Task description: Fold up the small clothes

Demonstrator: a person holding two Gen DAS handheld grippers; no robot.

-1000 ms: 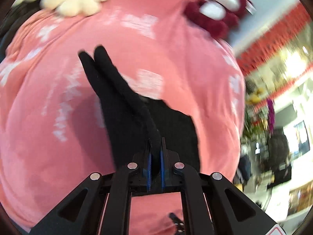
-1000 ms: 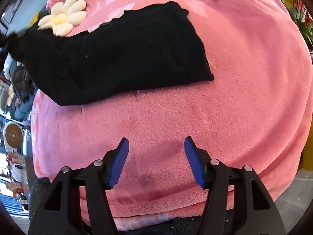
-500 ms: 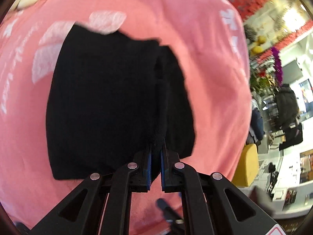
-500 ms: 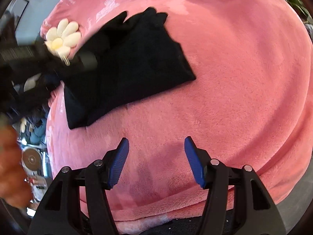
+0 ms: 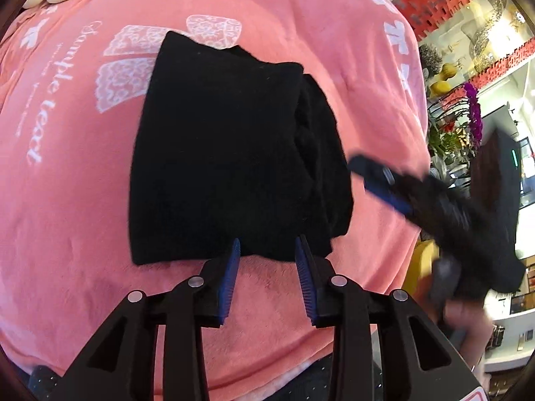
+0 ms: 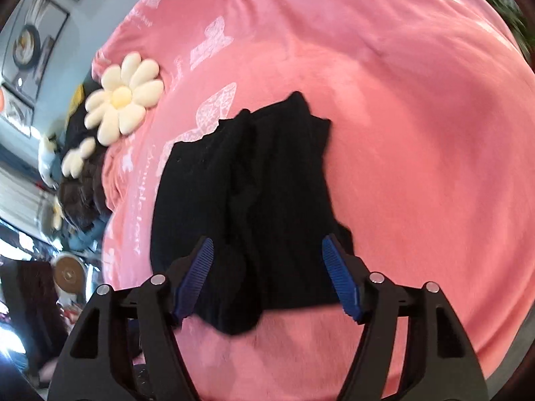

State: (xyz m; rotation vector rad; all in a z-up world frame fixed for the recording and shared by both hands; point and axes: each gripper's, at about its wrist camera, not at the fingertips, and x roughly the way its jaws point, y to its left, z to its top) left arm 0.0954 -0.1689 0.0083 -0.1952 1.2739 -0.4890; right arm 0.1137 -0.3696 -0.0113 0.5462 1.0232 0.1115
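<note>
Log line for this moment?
left claw: open, empty | right claw: open, empty | black garment: folded on pink blanket

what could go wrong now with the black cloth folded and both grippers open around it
The right gripper hangs open over the cloth's near edge; closing there could drag the top layer and undo the fold. The right side shows bunched, uneven layers, so a further fold may come out lopsided. The plush blanket may let the cloth shift.

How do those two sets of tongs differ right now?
The left tongs stand open by a narrow gap at the near edge of the black garment; the right tongs gape much wider, straddling the cloth. The left tongs look sharp in their own view; the right tongs show there blurred, coming in from the side. Both are black with blue pads and hold nothing.
</note>
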